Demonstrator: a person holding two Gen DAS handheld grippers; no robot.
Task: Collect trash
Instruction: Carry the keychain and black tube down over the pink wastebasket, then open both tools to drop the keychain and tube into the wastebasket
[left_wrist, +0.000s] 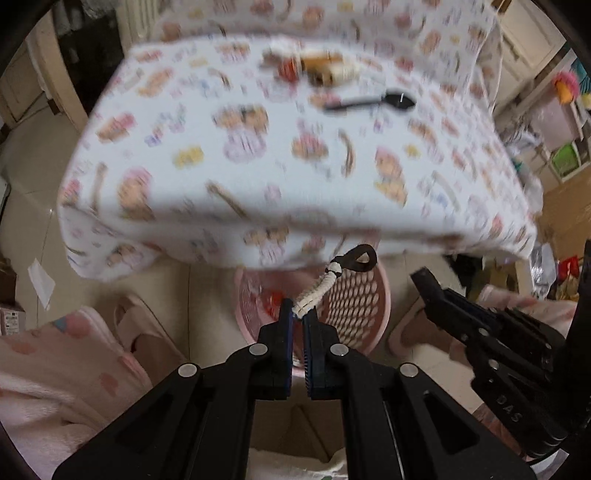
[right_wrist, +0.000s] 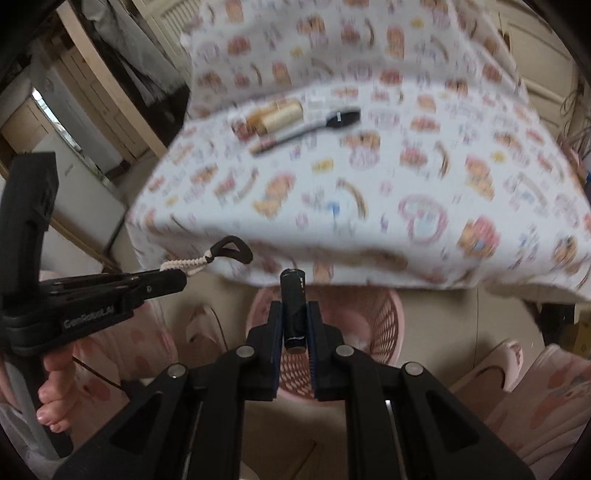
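Observation:
My left gripper (left_wrist: 299, 310) is shut on a white braided cord (left_wrist: 319, 288) that ends in a black loop (left_wrist: 360, 256). It hangs over a pink mesh basket (left_wrist: 354, 317) on the floor, just under the table's front edge. My right gripper (right_wrist: 294, 308) is shut on a black battery-like cylinder (right_wrist: 292, 286), held upright over the same basket (right_wrist: 373, 321). The left gripper (right_wrist: 177, 278) with its cord (right_wrist: 188, 263) shows at the left of the right wrist view. The right gripper (left_wrist: 428, 284) shows at the right of the left wrist view.
A table under a cartoon-print cloth (left_wrist: 258, 147) carries a black spoon (left_wrist: 373, 101) and a blurred pile with a thread spool (right_wrist: 280, 112). Pink slippers (left_wrist: 140, 325) (right_wrist: 495, 365) flank the basket on the beige floor. A hand (right_wrist: 55, 387) holds the left gripper's handle.

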